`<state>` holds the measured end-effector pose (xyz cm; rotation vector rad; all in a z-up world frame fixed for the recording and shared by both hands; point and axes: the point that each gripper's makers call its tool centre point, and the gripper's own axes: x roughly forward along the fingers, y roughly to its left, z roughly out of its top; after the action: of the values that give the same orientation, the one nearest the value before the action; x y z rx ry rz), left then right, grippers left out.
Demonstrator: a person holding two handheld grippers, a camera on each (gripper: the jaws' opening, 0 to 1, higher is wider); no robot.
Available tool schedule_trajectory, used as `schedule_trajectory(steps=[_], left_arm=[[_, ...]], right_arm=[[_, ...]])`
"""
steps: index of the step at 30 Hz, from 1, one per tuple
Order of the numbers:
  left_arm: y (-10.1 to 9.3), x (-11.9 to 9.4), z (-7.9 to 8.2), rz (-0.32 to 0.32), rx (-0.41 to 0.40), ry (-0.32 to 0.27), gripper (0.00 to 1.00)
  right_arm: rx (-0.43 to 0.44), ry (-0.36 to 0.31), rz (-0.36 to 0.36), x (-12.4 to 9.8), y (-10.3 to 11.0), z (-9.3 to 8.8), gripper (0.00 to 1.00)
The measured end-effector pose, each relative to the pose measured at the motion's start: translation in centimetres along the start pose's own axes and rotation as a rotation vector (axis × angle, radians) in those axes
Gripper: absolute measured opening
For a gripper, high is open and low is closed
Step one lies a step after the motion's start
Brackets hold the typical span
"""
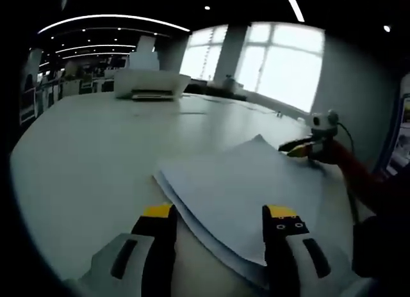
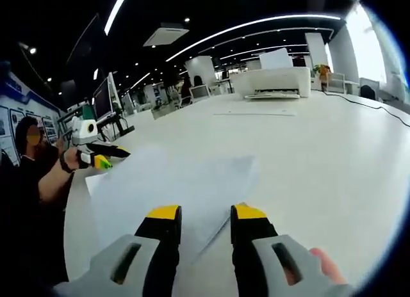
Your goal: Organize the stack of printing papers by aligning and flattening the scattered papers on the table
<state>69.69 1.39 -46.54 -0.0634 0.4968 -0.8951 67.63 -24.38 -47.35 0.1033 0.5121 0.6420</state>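
Two grippers work a loose stack of paper on a white desk.
The papers [image 1: 246,198] lie fanned near the desk [image 1: 96,156] edge; the left gripper [image 1: 219,214] and right gripper [image 2: 206,215] both hover spread, gripping nothing; a printer [image 1: 150,84] sits at the far end.

Left gripper [image 1: 219,215]: two black jaws with yellow tips, grey-white housings with dark oval slots; two small screw holes on its right-hand jaw. Right gripper [image 2: 206,215]: same build, black jaws, yellow caps, grey shells with slots. Person: dark top, red sleeve [image 1: 359,172] in left gripper view, dark wristband [image 2: 63,162] in right gripper view.
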Motion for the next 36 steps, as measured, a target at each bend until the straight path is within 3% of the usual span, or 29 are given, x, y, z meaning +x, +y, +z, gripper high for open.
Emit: schedule_trajectory(steps=[15, 19, 21, 26, 29, 32, 36], left_arm=[[-0.3, -0.1, -0.3, -0.014, 0.008, 0.009, 0.58], [-0.3, -1.2, 1.0, -0.030, 0.016, -0.053, 0.61], [-1.2, -2.1, 1.0, -0.065, 0.056, -0.061, 0.66], [-3.8, -4.2, -0.8, -0.110, 0.132, -0.027, 0.71], [-4.8, -5.2, -1.9, -0.096, 0.215, -0.009, 0.71], [-5.8, -5.7, -3.7, -0.088, 0.249, 0.029, 0.72], [-5.7, -5.6, -4.6, -0.069, 0.291, 0.043, 0.70]], right_arm=[[0.007, -0.003, 0.004, 0.2, 0.4, -0.3, 0.27], [0.011, -0.027, 0.003, -0.5, 0.0, 0.3, 0.28], [0.013, -0.039, 0.000, -1.2, -0.3, 0.5, 0.29], [0.017, -0.052, -0.011, -2.6, -0.9, 0.4, 0.30], [0.034, -0.077, -0.019, -3.5, -1.1, 0.4, 0.30], [0.045, -0.092, -0.016, -4.2, -1.0, 0.3, 0.30], [0.047, -0.094, -0.017, -4.5, -1.1, 0.1, 0.29]])
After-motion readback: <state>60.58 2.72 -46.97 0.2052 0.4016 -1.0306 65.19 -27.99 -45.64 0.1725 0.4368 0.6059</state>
